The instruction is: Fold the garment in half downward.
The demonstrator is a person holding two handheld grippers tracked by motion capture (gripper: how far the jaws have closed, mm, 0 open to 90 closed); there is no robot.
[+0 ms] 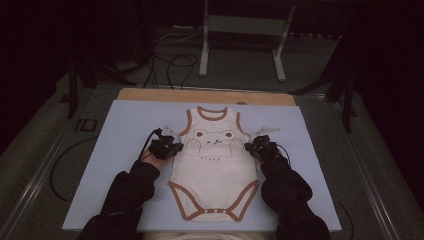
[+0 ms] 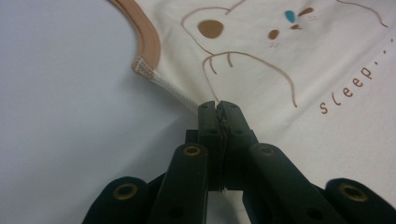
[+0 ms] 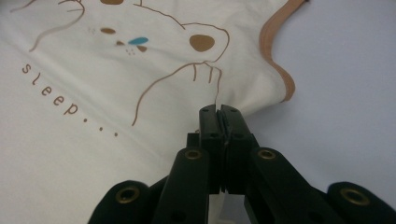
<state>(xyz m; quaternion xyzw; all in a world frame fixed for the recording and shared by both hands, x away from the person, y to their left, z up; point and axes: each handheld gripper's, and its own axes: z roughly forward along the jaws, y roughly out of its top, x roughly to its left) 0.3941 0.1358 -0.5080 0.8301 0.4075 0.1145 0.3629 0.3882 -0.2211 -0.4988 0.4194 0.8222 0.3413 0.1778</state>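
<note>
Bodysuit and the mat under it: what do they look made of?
Bodysuit: soft knit fabric, likely cotton, matte cream; it puckers where the shut left gripper and right gripper pinch its side edges, and a ribbed seam shows in the left gripper view. Brown trim: a knit binding, by the look. Mat: smooth, matte pale blue; foam or board, hard to tell.

A cream baby bodysuit (image 1: 214, 165) with brown trim and bear print lies flat, neck farthest away.
</note>
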